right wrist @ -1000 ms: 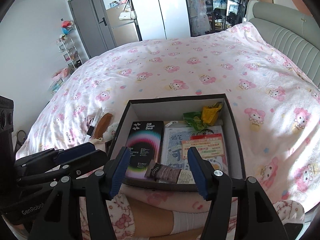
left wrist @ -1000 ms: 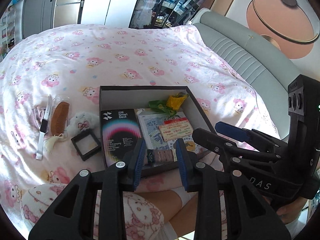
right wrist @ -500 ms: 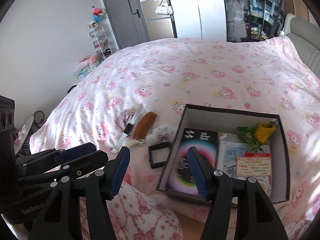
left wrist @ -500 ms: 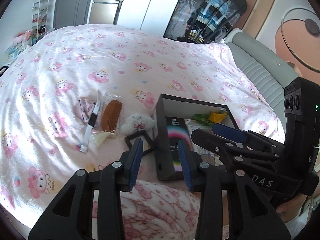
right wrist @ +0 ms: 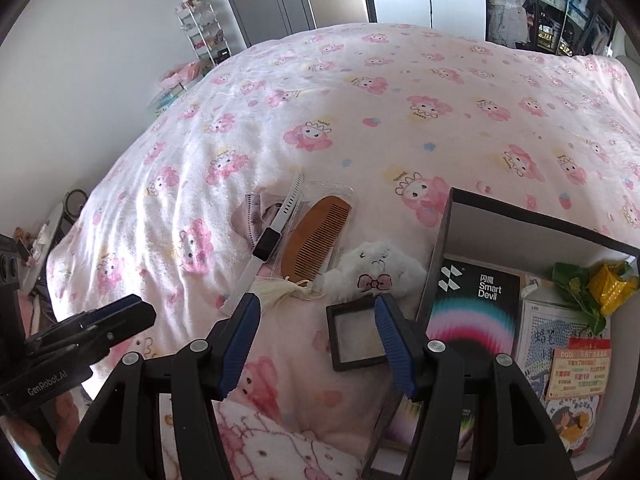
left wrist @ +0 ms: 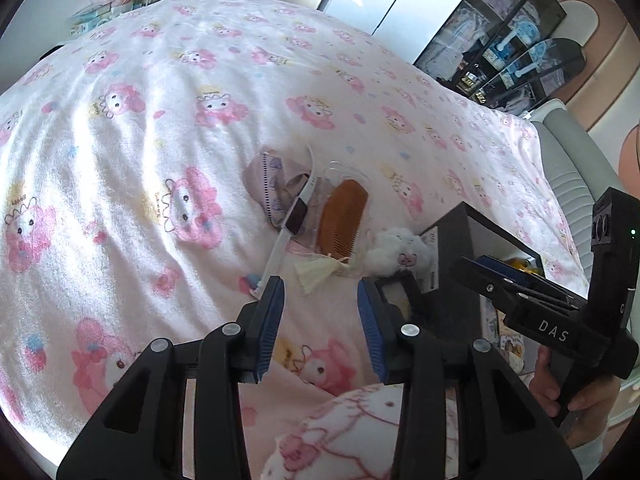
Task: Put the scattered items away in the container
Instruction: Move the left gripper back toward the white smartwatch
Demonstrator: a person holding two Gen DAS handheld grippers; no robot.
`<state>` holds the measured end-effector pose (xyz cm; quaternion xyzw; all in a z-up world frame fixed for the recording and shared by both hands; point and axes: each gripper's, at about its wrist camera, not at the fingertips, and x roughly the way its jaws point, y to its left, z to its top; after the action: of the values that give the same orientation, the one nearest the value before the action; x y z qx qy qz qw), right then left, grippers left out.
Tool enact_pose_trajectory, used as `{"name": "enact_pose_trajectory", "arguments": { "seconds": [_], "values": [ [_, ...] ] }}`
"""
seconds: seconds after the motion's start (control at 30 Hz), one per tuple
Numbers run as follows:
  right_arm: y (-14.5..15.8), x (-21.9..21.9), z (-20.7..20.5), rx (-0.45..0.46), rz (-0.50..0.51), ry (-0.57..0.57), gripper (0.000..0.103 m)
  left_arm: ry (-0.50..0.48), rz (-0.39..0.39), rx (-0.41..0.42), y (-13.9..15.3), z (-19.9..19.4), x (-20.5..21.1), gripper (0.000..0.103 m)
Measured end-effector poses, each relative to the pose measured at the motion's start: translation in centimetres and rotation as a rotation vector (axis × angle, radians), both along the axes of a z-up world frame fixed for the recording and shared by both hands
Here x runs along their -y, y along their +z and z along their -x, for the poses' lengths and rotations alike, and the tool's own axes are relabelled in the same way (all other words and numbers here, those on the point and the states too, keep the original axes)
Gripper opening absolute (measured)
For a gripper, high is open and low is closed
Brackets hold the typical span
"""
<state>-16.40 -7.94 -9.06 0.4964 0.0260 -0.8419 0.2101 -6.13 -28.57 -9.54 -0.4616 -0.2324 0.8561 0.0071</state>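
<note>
Scattered on the pink bedspread lie a white wrist band [left wrist: 296,216] [right wrist: 268,240], a wooden comb [left wrist: 342,216] [right wrist: 316,236] in a clear sleeve, a pale face mask [left wrist: 272,184], a cream tassel [right wrist: 280,290], a white fluffy toy [right wrist: 376,266] and a small black square frame [right wrist: 356,338]. The black box [right wrist: 520,216] stands to their right, holding a "Smart Devil" pack [right wrist: 476,300] and papers. My left gripper [left wrist: 320,292] hangs open and empty just short of the tassel. My right gripper [right wrist: 316,308] is open and empty above the frame's left edge.
The bed spreads far and wide beyond the items. A grey padded headboard [left wrist: 568,160] runs along the right. A person's knee in patterned fabric [right wrist: 280,440] lies under both grippers. A shelf rack [right wrist: 204,32] and wardrobes stand past the bed.
Both grippers swung left and lower, from over the box to over the scattered items beside it. The box slid to the right edge of both views.
</note>
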Motion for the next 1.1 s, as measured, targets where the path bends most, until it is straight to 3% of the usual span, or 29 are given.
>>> {"name": "enact_pose_trajectory", "arguments": {
  "seconds": [0.37, 0.77, 0.9, 1.1],
  "values": [
    [-5.0, 3.7, 2.8, 0.104, -0.03, 0.069, 0.055, -0.028, -0.042, 0.144, -7.2, 3.7, 2.2, 0.038],
    [-8.1, 3.4, 3.9, 0.167, -0.07, 0.053, 0.055, -0.132, 0.005, 0.298, -12.0, 8.5, 0.9, 0.038],
    [-8.1, 3.1, 3.8, 0.177, -0.053, 0.055, 0.055, -0.162, -0.021, 0.299, -12.4, 8.6, 0.4, 0.008],
    [-7.6, 3.2, 4.1, 0.183, -0.024, 0.061, 0.055, -0.147, -0.055, 0.234, -10.5, 6.2, 0.9, 0.005]
  ]
}}
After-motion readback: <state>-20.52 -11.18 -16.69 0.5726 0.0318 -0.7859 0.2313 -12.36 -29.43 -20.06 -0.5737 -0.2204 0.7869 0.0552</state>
